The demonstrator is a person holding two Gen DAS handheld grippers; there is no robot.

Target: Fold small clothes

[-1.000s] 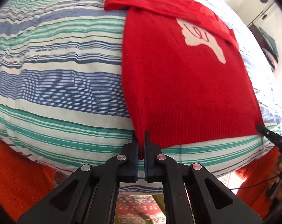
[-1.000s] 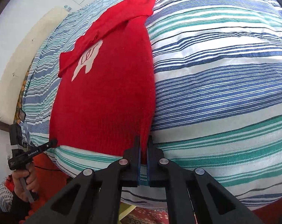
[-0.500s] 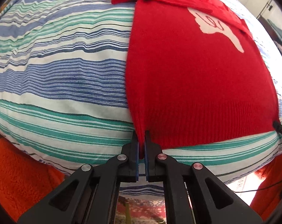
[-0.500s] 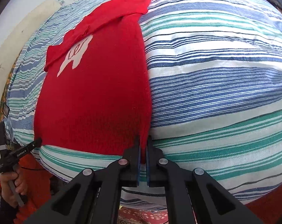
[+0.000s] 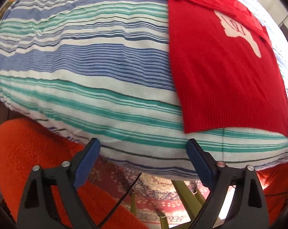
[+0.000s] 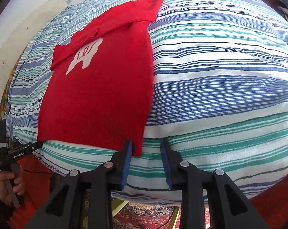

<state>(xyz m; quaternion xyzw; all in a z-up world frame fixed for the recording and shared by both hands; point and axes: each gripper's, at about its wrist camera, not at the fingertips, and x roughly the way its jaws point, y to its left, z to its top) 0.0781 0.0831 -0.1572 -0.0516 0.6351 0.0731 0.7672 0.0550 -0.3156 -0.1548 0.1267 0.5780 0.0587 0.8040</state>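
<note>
We find no containers in either view. The red sweater (image 5: 225,72) (image 6: 100,95) lies flat on the striped bed cover (image 5: 86,80) (image 6: 220,87), ribbed hem along the near edge of the bed, sleeves folded across the top, white motif facing up.

L gripper (image 5: 143,162): jaws spread wide, holding nothing, hanging just off the near edge of the bed. Its right finger sits below the sweater's near-left hem corner, apart from it. In the right wrist view the same tool shows at far left, tip close by that corner; contact cannot be judged there.

R gripper (image 6: 146,164): jaws parted, nothing clamped. The sweater's near-right hem corner sits beside the inner face of the left finger (image 6: 125,164); touching or not, we cannot tell.

Edges/room: wide bare cover to the left of the garment in the left wrist view, and to the right of it in the right wrist view. Below the near edge: orange fleece (image 5: 29,162), patterned rug (image 5: 153,196), yellow-green legs (image 5: 184,196).
</note>
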